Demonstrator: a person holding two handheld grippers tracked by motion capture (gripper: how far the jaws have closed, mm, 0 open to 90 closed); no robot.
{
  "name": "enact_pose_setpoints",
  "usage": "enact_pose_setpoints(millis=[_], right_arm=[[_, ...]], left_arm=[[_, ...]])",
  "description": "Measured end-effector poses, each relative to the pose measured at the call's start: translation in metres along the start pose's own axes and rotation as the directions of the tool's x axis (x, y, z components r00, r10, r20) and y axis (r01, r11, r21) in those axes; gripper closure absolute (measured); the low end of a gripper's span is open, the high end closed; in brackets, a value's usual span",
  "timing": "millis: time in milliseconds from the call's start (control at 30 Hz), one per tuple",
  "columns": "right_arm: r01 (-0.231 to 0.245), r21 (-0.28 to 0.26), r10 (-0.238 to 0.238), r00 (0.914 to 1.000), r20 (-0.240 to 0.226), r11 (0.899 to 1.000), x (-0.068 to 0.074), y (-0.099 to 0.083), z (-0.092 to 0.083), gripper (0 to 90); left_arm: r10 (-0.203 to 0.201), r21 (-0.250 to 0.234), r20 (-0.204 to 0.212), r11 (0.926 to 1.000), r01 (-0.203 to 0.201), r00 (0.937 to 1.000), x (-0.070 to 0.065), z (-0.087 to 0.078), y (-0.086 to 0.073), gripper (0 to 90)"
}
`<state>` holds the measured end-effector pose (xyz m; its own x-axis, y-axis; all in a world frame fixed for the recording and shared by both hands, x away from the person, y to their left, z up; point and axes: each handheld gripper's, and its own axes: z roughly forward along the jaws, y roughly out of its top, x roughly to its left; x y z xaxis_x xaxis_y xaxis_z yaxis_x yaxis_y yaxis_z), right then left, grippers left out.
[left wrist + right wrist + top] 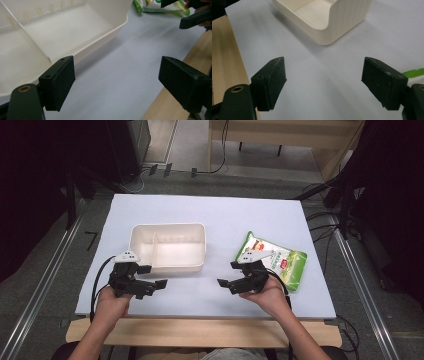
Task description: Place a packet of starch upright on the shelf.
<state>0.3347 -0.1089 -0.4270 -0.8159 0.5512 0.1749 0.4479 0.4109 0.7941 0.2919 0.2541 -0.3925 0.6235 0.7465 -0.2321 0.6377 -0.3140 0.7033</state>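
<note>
Left hand-held gripper (161,283) wide, empty | right hand-held gripper (223,284) wide, empty | snack pouch (280,260) flat on counter (200,210), beside right hand | likely light, crinkly, slippery: pinch an edge seam

On the table mat (210,215), toward its left: a divided tray (168,246), its partition nearer the left end. Right of the tray, well apart: a snack bag (280,260), lying flat. Before the tray's near left corner, my left gripper (150,282); before the bag's near edge, my right gripper (226,284). Bare mat lies between the two grippers. Behind the table: floor with cables (150,170).
</note>
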Motion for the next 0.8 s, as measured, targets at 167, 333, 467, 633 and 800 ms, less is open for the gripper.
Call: enact_pose_setpoints(millis=[167,333,467,633,800], right_arm=[[-0.018,-0.032,0.018,0.9998,0.012,0.999,-0.0028,-0.0004,-0.0051,21.1],[-0.015,-0.021,0.015,0.9999,-0.005,1.000,-0.0043,-0.0011,-0.0036,25.6],[-0.012,-0.012,0.012,0.9998,-0.016,1.000,-0.0035,-0.0007,-0.0035,31.2],[-0.040,0.056,0.042,0.9988,-0.024,0.998,-0.0040,-0.0015,-0.0011,37.4],[-0.027,0.051,0.028,0.9994,-0.022,0.998,-0.0017,-0.0010,0.0000,36.8]], left_arm=[[0.033,0.024,-0.027,0.9992,-0.033,0.9991,-0.0035,0.0027,0.0001,14.7],[0.031,0.018,-0.034,0.9994,-0.030,0.9989,-0.0023,0.0017,-0.0001,14.7],[0.032,0.016,-0.030,0.9994,-0.031,0.9990,-0.0019,0.0011,-0.0003,14.7],[0.030,0.017,-0.029,0.9994,-0.029,0.9992,-0.0019,0.0009,-0.0002,14.7],[0.018,0.015,-0.010,0.9997,-0.017,0.9998,-0.0017,-0.0001,-0.0004,14.7]])
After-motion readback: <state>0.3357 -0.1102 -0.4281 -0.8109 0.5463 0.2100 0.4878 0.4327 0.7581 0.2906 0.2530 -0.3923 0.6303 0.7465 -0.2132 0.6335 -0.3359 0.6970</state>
